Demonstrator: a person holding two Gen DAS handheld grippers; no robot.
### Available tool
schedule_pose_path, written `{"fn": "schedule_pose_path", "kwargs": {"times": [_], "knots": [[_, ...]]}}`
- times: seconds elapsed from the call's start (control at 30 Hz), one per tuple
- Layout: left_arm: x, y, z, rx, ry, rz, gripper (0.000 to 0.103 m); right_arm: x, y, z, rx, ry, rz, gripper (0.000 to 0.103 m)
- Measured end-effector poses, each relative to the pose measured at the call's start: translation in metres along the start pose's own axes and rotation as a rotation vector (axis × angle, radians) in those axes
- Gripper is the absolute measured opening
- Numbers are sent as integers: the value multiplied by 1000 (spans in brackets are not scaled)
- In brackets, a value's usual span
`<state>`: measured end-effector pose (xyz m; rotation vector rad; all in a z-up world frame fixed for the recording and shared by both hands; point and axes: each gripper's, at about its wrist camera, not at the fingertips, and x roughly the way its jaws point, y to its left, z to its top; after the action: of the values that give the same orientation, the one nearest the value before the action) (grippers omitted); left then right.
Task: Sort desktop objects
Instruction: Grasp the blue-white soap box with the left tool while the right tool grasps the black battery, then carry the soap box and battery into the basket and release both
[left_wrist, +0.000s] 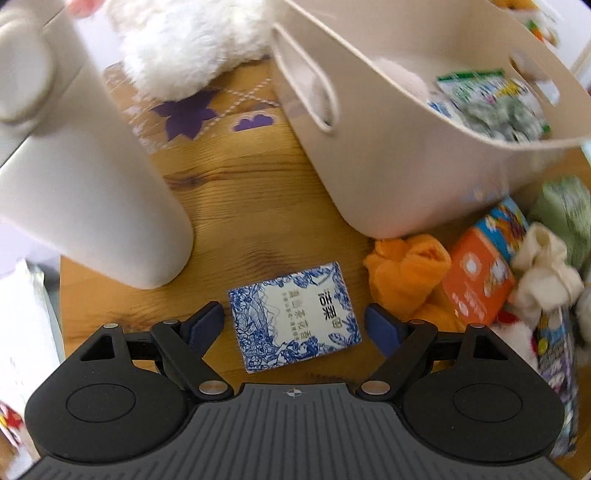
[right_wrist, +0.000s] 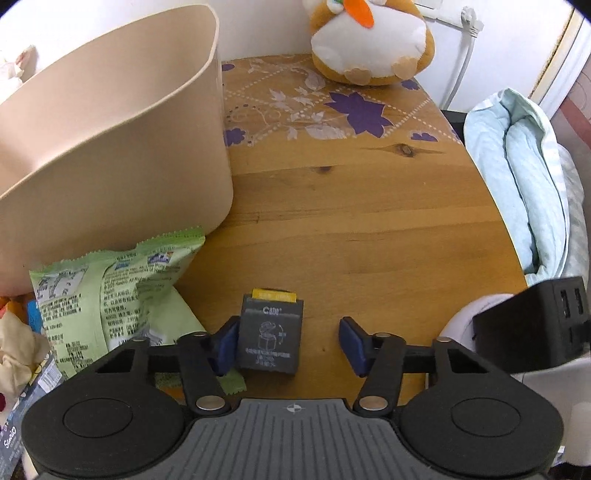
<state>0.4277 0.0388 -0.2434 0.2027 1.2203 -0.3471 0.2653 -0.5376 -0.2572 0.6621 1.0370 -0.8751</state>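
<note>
A flat blue-and-white patterned box (left_wrist: 295, 314) lies on the wooden table between the fingers of my left gripper (left_wrist: 293, 317). The jaws stand wide, with a gap to the box on each side. In the right wrist view a small black box with a yellow end (right_wrist: 271, 336) lies between the fingers of my right gripper (right_wrist: 290, 334). The left finger (right_wrist: 227, 343) rests against the box. The right finger (right_wrist: 351, 343) stands clear of it, with bare wood in between.
A beige basket (left_wrist: 406, 166) (right_wrist: 110, 147) holding snack packets stands just beyond. A tall white container (left_wrist: 92, 166) rises at the left. An orange cloth (left_wrist: 410, 273), an orange box (left_wrist: 476, 280) and a green snack bag (right_wrist: 110, 288) crowd the middle. A plush toy (right_wrist: 369, 40) sits at the back.
</note>
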Motion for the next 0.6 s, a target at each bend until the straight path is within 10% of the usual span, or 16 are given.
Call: {"fn": "schedule_pose_path", "kwargs": {"times": [0.17, 0.6], "knots": [[-3, 3, 0, -115, -24, 8, 66, -3, 6, -3, -13, -13, -3, 29], [-22, 3, -24, -157, -31, -24, 64, -27, 1, -23, -12, -29, 29, 30]]}}
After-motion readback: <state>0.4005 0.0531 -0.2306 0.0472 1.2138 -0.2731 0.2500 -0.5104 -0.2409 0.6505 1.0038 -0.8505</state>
